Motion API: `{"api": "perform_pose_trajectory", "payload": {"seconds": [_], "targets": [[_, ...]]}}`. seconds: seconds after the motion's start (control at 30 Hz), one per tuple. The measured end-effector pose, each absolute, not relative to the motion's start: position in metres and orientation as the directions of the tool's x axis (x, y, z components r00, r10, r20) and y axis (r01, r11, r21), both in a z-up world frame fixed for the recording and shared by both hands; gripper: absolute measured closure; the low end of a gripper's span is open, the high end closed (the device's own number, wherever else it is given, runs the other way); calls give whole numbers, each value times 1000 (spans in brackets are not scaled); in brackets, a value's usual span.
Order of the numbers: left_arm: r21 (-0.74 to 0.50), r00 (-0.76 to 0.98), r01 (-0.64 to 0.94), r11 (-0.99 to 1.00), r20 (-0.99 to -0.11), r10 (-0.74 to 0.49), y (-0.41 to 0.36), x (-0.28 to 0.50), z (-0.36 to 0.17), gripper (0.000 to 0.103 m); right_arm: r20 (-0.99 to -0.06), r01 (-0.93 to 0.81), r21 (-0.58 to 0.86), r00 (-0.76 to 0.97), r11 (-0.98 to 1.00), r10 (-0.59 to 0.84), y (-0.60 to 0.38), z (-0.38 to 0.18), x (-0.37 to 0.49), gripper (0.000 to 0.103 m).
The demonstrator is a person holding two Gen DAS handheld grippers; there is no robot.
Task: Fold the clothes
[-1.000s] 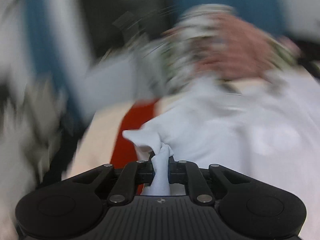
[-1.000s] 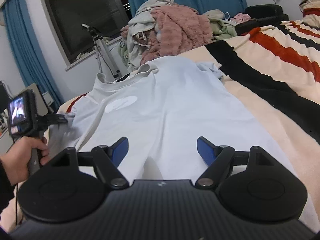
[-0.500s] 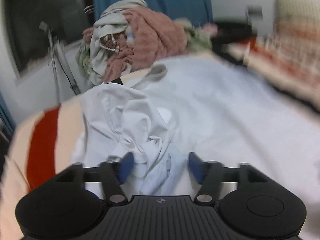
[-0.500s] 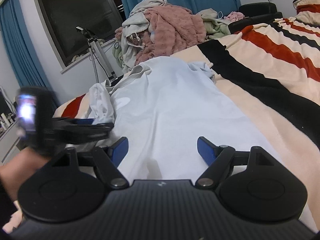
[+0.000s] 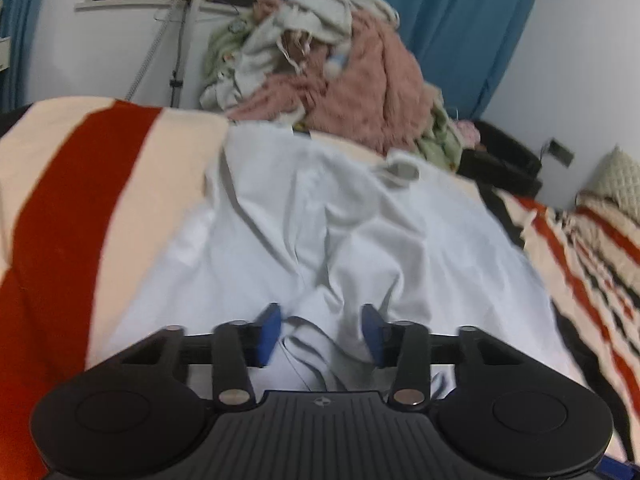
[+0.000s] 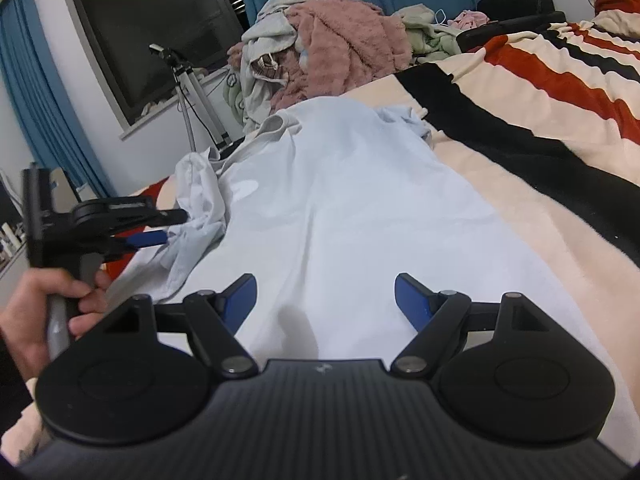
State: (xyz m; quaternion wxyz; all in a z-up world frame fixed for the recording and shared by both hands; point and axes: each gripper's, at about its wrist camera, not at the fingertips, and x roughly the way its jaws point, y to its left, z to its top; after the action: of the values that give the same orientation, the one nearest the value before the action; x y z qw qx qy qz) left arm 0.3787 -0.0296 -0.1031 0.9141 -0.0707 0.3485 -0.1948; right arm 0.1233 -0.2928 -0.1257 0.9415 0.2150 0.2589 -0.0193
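A pale blue T-shirt [image 6: 340, 200] lies spread on the striped bed, collar [image 6: 276, 124] at the far end. Its left sleeve and side lie bunched in a crumpled fold [image 6: 200, 200] over the body; this shows in the left wrist view [image 5: 320, 232] too. My left gripper [image 5: 320, 336] is open just above the crumpled cloth, with loose fabric lying between its blue pads. It also shows in the right wrist view [image 6: 172, 226], held by a hand. My right gripper [image 6: 325, 298] is open and empty, hovering over the shirt's lower part.
The bed has a cream, red and black striped blanket [image 6: 520, 128]. A heap of clothes with a pink fleece [image 6: 340, 40] lies beyond the collar. A tripod [image 6: 188, 80] stands by the dark window. Blue curtains hang behind.
My left gripper held the sleeve pinched a second ago, carried it over the shirt, then opened and let it drop in a crumpled fold. My right gripper stayed open, nearly still.
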Motion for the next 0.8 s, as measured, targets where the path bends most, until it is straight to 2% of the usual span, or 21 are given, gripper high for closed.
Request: {"api": "perform_pose_trajectory", "payload": {"seconds": [0.03,0.07,0.17,0.3,0.37,0.5,0.57,0.63,0.7,0.73,0.77,0.8], "targets": [[-254,684,310,916,-609,-400,-30,380,-104,93,-499,147,388,864,910,73,-291,-127,125,24],[-267,690,316,910,-593,-414,-25,380,-102,97,-503,146,382,862,913,73,-290,-129,126,24],[-321,733,297,899,-527,-430,-1,380,-89,99,-518,146,361,853,921,67,-286,-134,128,25],[-377,810,197,905,-457,-367,67,392,-50,99,-521,141,332,852,933,56,-281,-134,128,25],[-336,844,128,933,-457,-280,104,405,-26,99,-521,137,309,852,941,47,-277,-134,129,25],[-189,877,-95,977,-481,-8,172,450,11,100,-524,131,263,851,956,28,-271,-135,133,25],[-89,861,-215,972,-487,146,199,472,17,99,-523,128,248,852,960,21,-268,-135,136,25],[-41,821,-288,957,-526,224,218,489,6,99,-520,124,231,854,965,14,-264,-135,139,25],[-33,787,-316,948,-568,242,233,500,-13,97,-517,120,211,856,970,7,-260,-136,142,25],[-39,782,-315,948,-577,236,238,500,-23,90,-516,118,201,856,972,3,-257,-137,144,25],[-42,777,-317,948,-584,234,240,497,-30,76,-516,116,191,856,975,0,-255,-137,145,25],[-49,771,-313,949,-596,223,243,493,-36,66,-517,114,181,856,977,-4,-253,-138,147,25]]}}
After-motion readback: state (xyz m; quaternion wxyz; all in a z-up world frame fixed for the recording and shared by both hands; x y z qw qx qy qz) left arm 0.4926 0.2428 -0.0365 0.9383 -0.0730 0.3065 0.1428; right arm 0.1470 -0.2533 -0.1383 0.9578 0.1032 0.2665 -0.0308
